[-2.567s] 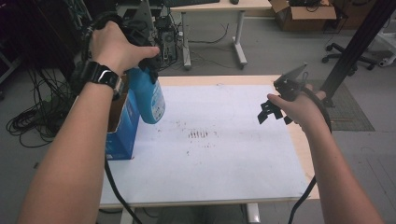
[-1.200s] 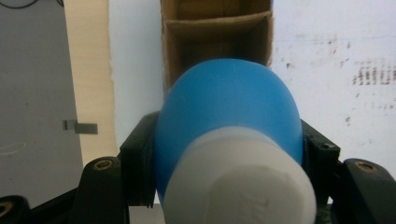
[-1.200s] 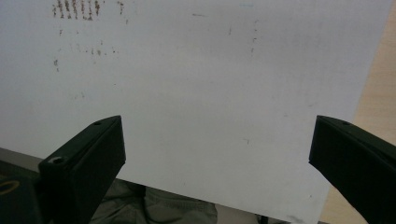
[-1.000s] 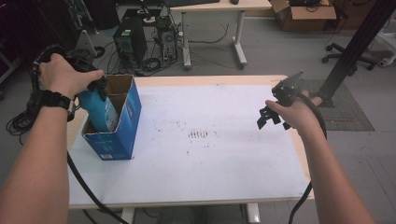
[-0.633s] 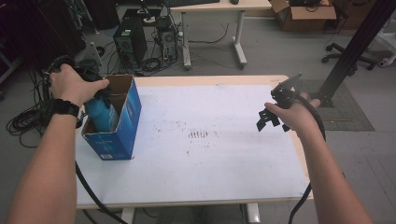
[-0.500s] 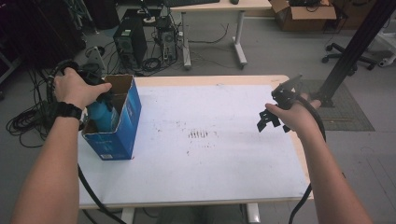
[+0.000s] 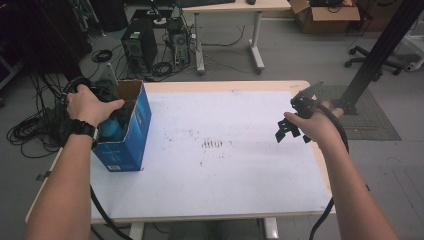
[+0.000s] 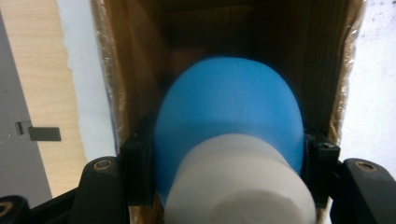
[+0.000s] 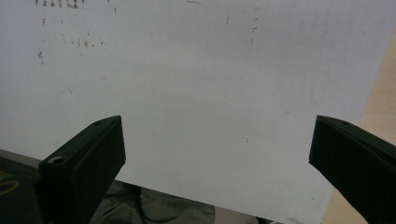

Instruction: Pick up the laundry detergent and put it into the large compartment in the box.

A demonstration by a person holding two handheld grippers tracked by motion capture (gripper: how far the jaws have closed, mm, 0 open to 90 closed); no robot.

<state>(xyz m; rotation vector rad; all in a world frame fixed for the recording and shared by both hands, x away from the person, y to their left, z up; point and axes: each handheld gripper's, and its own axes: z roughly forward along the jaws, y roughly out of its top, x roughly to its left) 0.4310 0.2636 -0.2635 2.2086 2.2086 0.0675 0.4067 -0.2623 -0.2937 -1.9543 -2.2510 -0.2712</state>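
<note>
At left, the left gripper (image 7: 102, 102), jaws clamped on the blue bottle (image 8: 227, 116), has descended since a second ago, carrying the bottle deep inside the open blue box (image 7: 131, 137); placement appears nearly complete, release remaining. At right, the right gripper (image 7: 287, 131) hovers unmoved over the white table (image 7: 225, 190), jaws apart, empty, angled downward.

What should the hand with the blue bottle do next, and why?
Probably keep lowering a little, then let go. The left gripper is clamped on the blue bottle, which hangs white cap upward inside the open blue box. The box's brown walls surround it, but the pictures do not show that it rests on the bottom. The right gripper hangs open over the white table, idle.
</note>
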